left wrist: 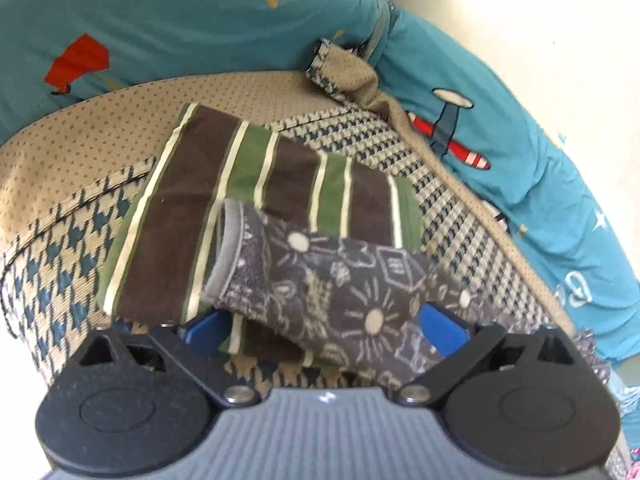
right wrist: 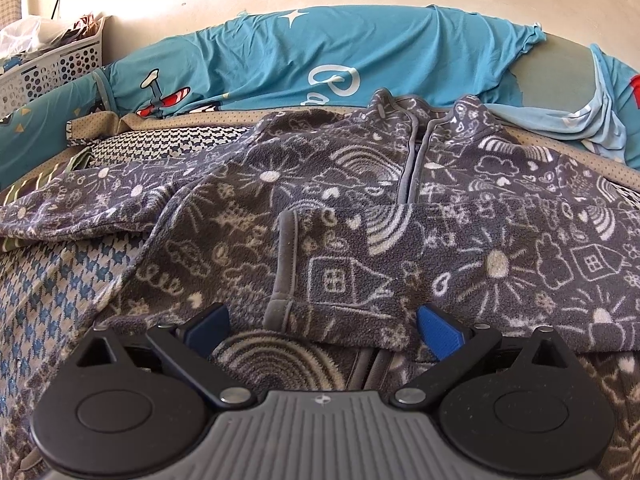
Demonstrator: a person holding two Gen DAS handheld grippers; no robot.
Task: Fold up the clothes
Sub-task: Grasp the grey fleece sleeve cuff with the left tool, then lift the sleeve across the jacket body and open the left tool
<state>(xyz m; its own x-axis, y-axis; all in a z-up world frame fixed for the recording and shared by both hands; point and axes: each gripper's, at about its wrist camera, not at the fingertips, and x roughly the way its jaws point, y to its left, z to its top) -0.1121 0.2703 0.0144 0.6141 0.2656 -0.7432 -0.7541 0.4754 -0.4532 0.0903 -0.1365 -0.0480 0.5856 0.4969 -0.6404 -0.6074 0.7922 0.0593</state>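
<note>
A grey fleece jacket (right wrist: 248, 208) printed with white suns and houses lies spread on the bed, zip collar (right wrist: 416, 140) at the far side. One sleeve (right wrist: 400, 264) is folded across the chest, and its cuff (right wrist: 284, 264) lies between the wide-apart blue pads of my right gripper (right wrist: 323, 326), which is open. The other sleeve (right wrist: 80, 200) stretches out to the left. In the left wrist view that sleeve (left wrist: 340, 288) rests on a folded brown-and-green striped cloth (left wrist: 240, 184). It runs between the pads of my left gripper (left wrist: 323, 330), and the left pad (left wrist: 204, 330) stands clear of it.
A houndstooth bedcover (right wrist: 48, 280) with a dotted beige border (left wrist: 120, 120) lies under the clothes. Teal bedding with aeroplane prints (right wrist: 280, 52) is banked along the wall behind. A white perforated basket (right wrist: 52, 72) stands at the far left.
</note>
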